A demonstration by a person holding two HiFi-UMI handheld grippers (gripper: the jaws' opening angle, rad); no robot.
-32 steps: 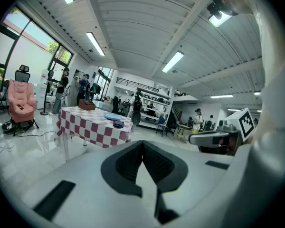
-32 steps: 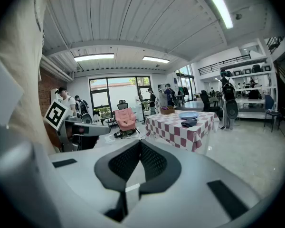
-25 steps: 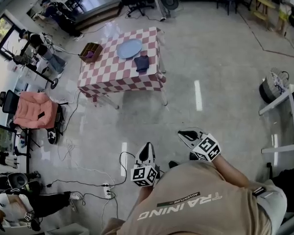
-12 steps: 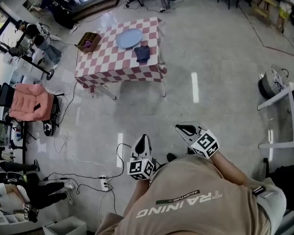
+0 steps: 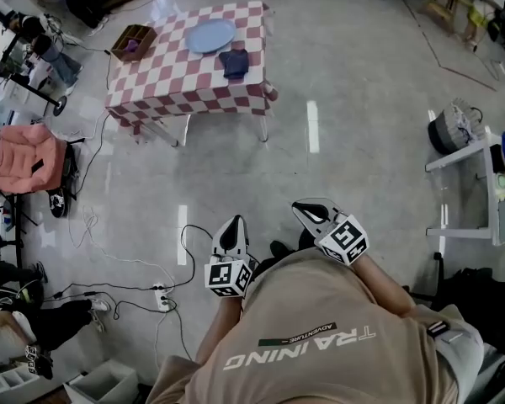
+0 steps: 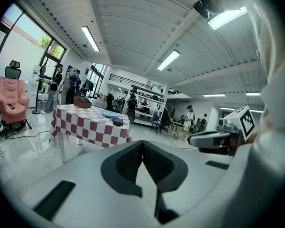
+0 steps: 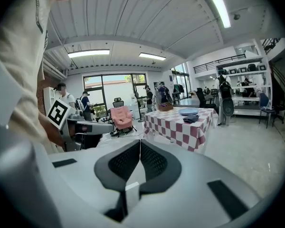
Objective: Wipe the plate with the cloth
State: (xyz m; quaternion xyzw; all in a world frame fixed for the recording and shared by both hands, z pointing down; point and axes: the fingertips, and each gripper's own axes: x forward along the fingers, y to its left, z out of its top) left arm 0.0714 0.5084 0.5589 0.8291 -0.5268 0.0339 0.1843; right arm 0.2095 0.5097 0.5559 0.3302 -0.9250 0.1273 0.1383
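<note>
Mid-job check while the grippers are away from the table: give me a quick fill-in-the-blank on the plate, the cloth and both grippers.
The plate on the checked table is ___ in colour.
The dark cloth lies on the table, held by ___ gripper.
The jaws of the left gripper and the right gripper are both ___, with nothing between them.
The padded chair on the floor near the table is ___ in colour.

Missing words: blue; neither; shut; pink.

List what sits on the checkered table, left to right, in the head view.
Wooden box → plate → cloth. The cloth lies by the plate's right edge, on the side nearer the person.
</note>
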